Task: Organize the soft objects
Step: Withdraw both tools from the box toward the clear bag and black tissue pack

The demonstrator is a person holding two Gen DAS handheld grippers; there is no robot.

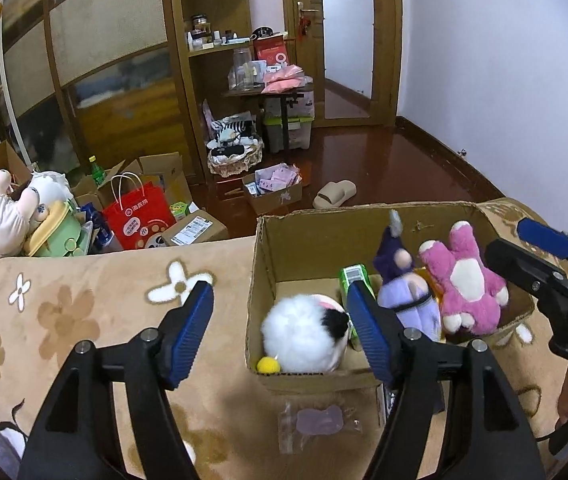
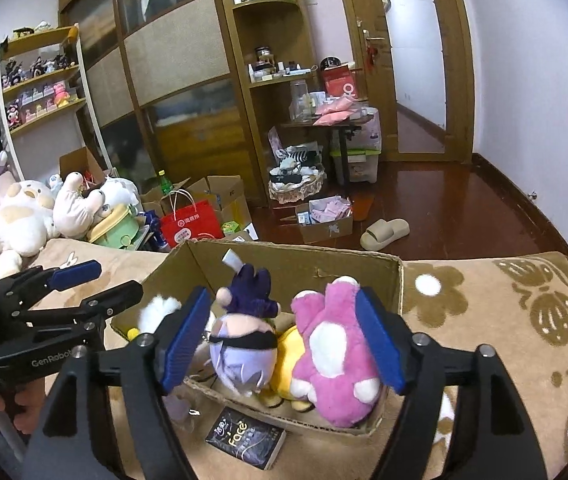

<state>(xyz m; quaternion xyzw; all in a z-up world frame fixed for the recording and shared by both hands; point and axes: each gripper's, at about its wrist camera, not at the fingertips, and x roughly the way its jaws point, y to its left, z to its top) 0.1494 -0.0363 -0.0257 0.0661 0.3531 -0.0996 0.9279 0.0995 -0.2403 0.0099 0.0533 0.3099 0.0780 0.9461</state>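
The pink plush (image 2: 334, 356) lay in the cardboard box's (image 2: 304, 264) right end, beside the purple doll (image 2: 244, 344) and white pompom toy (image 1: 304, 334). Both the left gripper (image 1: 284, 332) and right gripper (image 2: 284, 340) gaped wide, empty, at the box's near edge on the flowered blanket (image 1: 84, 320).

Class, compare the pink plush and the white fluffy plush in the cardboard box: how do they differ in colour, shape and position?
The pink plush is bright pink with cream patches; the white fluffy plush is white with one black patch. The pink plush has stubby limbs sticking out, whereas the white fluffy plush is a round ball shape. The pink plush lies at the box's right end, the white fluffy plush at its left. Both are soft toys resting inside the cardboard box, untouched by either gripper.
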